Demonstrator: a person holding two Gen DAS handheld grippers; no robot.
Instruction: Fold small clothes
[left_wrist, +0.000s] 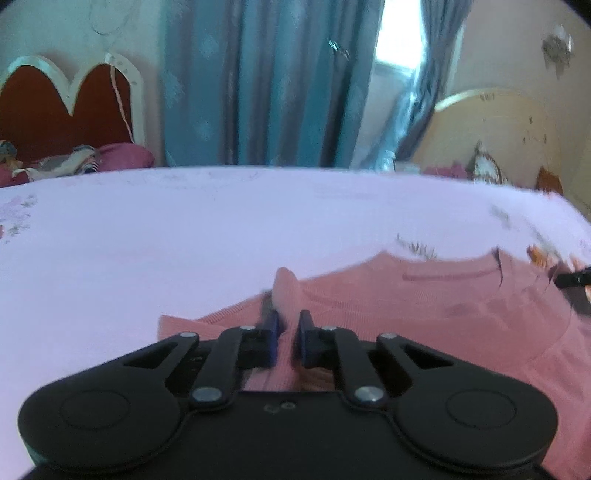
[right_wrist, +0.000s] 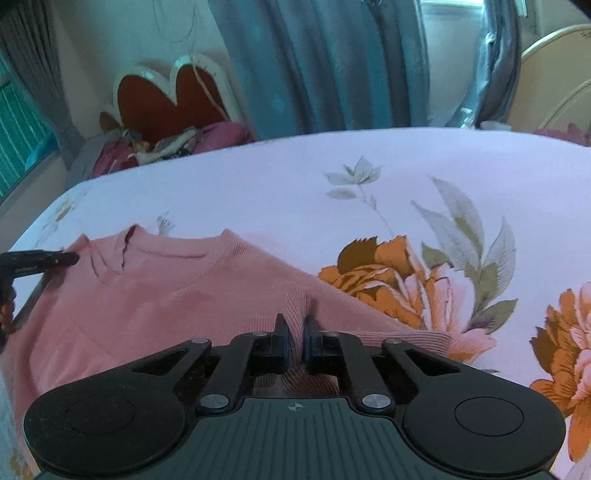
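A pink knitted sweater lies flat on a pale lilac flowered bedsheet, its neckline towards the far side. My left gripper is shut on a raised ridge of the sweater's fabric near its left sleeve. In the right wrist view, my right gripper is shut on a pinched fold of the sweater near its right sleeve, whose ribbed cuff rests on the sheet. A black finger of the left gripper shows at that view's left edge.
Beyond the bed's far edge stand a red headboard with white trim, teal curtains and a cream headboard. A heap of cloth and a magenta pillow lies at the far left.
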